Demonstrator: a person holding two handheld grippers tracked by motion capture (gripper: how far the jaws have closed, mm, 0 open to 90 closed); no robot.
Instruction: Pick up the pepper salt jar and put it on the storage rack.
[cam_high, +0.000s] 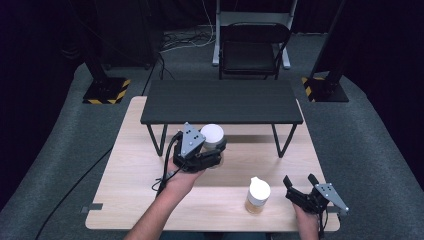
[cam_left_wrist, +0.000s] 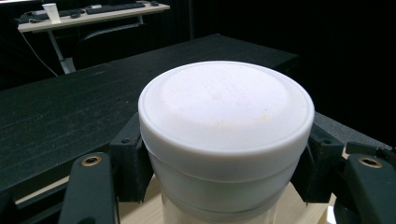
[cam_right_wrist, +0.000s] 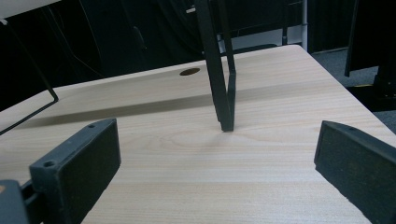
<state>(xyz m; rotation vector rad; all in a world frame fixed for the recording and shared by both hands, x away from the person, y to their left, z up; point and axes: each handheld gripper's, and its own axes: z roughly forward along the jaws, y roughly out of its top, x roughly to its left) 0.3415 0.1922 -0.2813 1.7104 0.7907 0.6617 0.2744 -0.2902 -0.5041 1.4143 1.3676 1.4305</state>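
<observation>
Left tool (cam_high: 216, 151) grips white-lidded jar (cam_high: 212, 134) beside black shelf (cam_high: 221, 101).

Black shelf (cam_high: 221, 101) spans table's (cam_high: 125, 200) far half; its wire legs (cam_high: 156, 140) and (cam_high: 281, 140) block passage below at both ends. Between legs, room open. White-lidded jar (cam_high: 212, 136) held at shelf's front edge. Second jar (cam_high: 258, 195) stands well in front of shelf, bare wood around it.
</observation>
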